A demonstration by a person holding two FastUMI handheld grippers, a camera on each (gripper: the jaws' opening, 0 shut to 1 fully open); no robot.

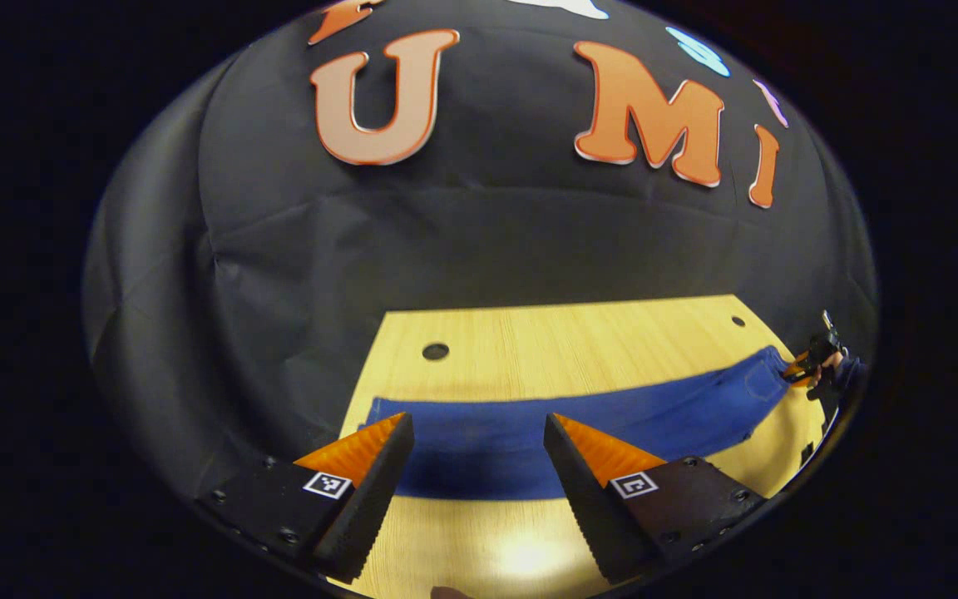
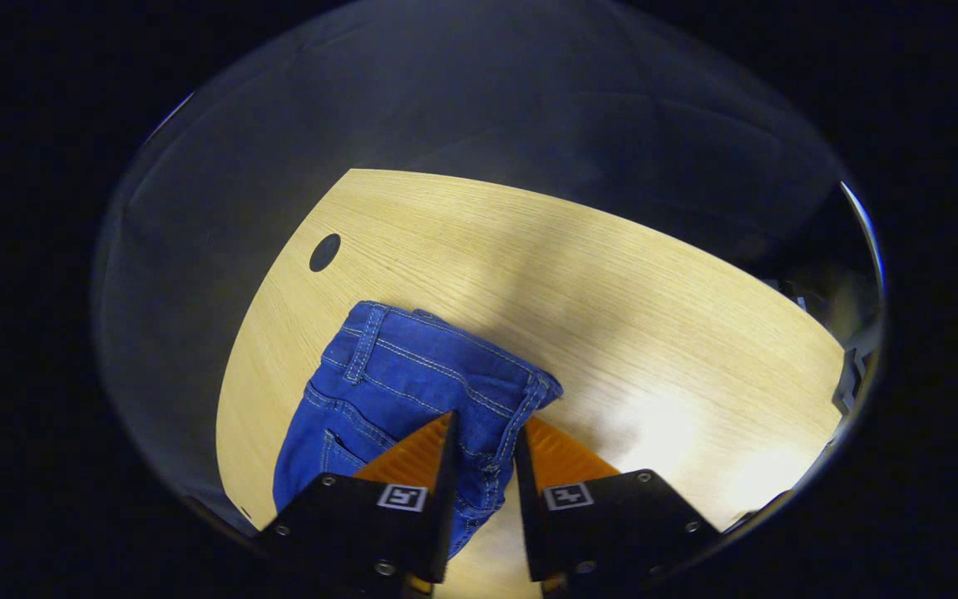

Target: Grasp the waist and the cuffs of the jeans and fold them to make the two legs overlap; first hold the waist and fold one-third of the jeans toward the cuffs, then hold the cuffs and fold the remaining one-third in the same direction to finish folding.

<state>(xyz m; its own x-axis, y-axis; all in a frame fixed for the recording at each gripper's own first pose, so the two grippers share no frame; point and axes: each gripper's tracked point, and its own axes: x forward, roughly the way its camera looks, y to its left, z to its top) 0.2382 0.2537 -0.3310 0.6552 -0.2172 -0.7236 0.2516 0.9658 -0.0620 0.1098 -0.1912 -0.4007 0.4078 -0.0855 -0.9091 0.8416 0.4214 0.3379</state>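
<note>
1. fingers of the left gripper [image 1: 479, 433] stand wide apart in the left gripper view, with nothing between them.
2. just past those fingertips, the jeans [image 1: 579, 416] lie flat as a long blue strip across the wooden table [image 1: 545, 341], running from beyond the left finger to well beyond the right finger.
3. bare table shows between the two fingers on the near side of the strip, and a dark round hole [image 1: 436, 351] sits in the table beyond the strip, on the left finger's side.
4. far off past the right finger, at the strip's end, the other gripper [image 1: 807, 366] meets the cloth, with part of a hand [image 1: 835, 359] behind it.
5. in the right gripper view, the right gripper [image 2: 486, 428] has its fingers drawn close together on the waist end of the jeans [image 2: 412, 374], the seamed edge pinched in the narrow gap between them.
6. most of the denim there spreads to the left finger's side and ahead of it; the belt-looped waistband [image 2: 454, 341] runs across just beyond the fingertips.
7. to the right finger's side the table [image 2: 612, 274] is brightly lit, and another round hole [image 2: 325, 252] lies well beyond the left finger.
</note>
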